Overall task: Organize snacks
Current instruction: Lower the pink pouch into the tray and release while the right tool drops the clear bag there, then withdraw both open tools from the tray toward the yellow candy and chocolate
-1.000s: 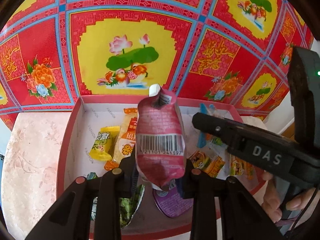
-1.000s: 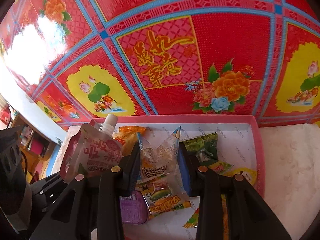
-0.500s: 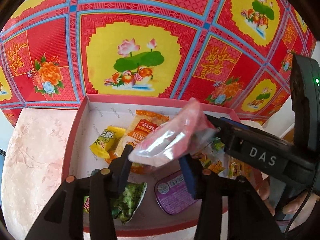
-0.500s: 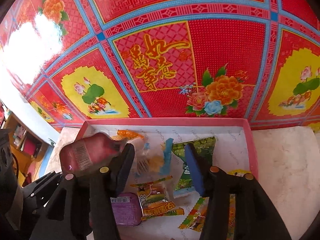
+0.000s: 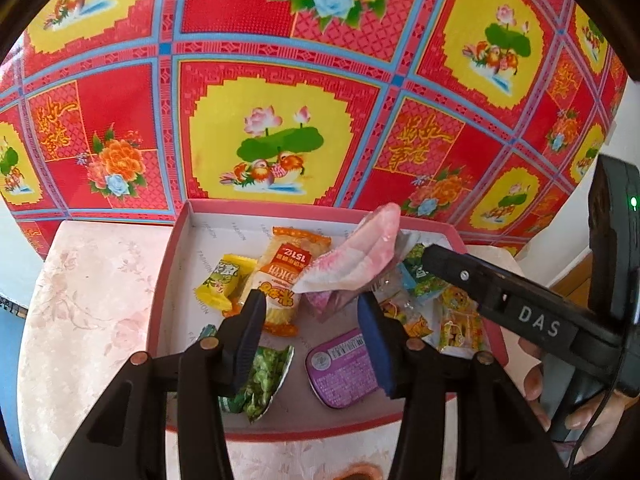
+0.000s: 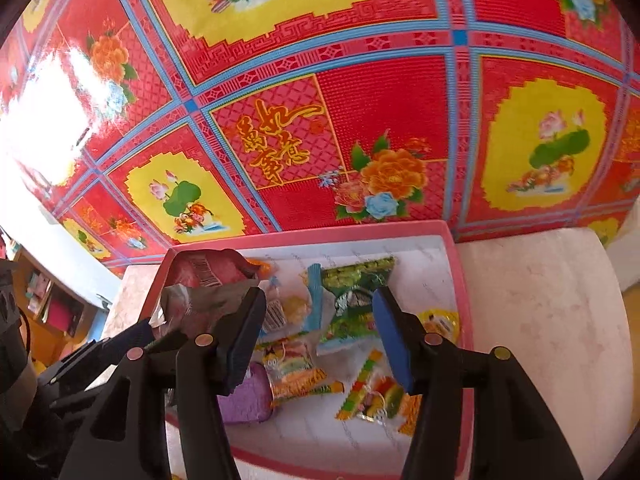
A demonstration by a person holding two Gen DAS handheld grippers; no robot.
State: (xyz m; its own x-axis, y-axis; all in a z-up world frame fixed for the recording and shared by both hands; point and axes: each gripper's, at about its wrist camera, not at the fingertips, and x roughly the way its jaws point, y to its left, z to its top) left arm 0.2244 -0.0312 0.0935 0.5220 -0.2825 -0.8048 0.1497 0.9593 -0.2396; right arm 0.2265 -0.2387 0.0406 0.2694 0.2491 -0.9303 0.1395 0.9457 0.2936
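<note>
A pink-rimmed box (image 5: pixel 176 264) with a white floor holds the snacks. My left gripper (image 5: pixel 310 320) is open above it. A pink spouted pouch (image 5: pixel 352 258) lies tilted across the other snacks just beyond its tips, free of both pads. My right gripper (image 6: pixel 318 320) hovers over the box (image 6: pixel 460 280) with its jaws opening. A clear packet with a blue edge (image 6: pixel 298 306) lies loose below the gap. The pink pouch (image 6: pixel 208 280) shows at that view's left.
In the box lie a yellow candy (image 5: pixel 224 280), an orange cracker packet (image 5: pixel 286 276), a purple tin (image 5: pixel 344 368) and green packets (image 6: pixel 356 292). The box stands on a pale floral tabletop (image 5: pixel 88 300) over a red and yellow patterned floor. A hand (image 5: pixel 536 380) holds the right gripper.
Both grippers let go: the pink pouch tipped over from the left jaws into the box, and the clear packet dropped from the right jaws. Both grippers rose and their jaws widened.
</note>
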